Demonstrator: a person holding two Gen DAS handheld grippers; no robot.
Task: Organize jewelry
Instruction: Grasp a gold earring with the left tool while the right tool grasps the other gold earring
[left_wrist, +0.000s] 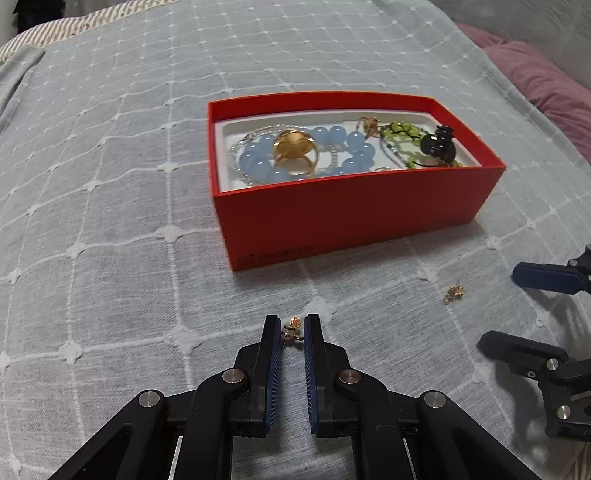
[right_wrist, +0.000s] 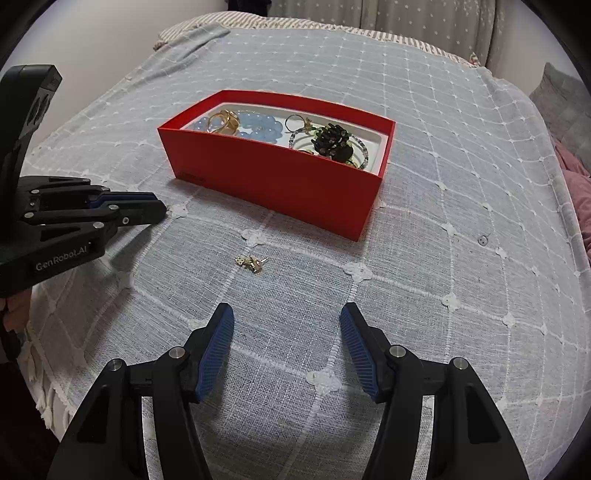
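- Left gripper (left_wrist: 291, 325): jaws drawn close, a narrow gap left between the blue pads. A small gold earring (left_wrist: 292, 330) sits in that gap right at the fingertips; it appears pinched there, though contact on both pads cannot be confirmed from the left wrist view.
- Right gripper (right_wrist: 287, 314): jaws spread wide, nothing between them, low over the bed (right_wrist: 443, 258).
- Second gold earring (right_wrist: 252, 263): lies loose on the bedspread, ahead of the right gripper and slightly toward its left finger, clear of both pads. It sits between the gripper and the near wall of the red box (right_wrist: 273, 177), apart from both.
- Same earring in the left wrist view (left_wrist: 453, 294): off to the right of the left gripper, near the right gripper's fingers.
- Red box: open-topped, on the bed beyond both grippers, with a white tray inside.
- Box contents: blue bead bracelet (left_wrist: 354, 142), large gold ring (left_wrist: 294, 149) lying on the beads, green beaded piece (left_wrist: 402, 131), black hair claw (left_wrist: 439, 144).
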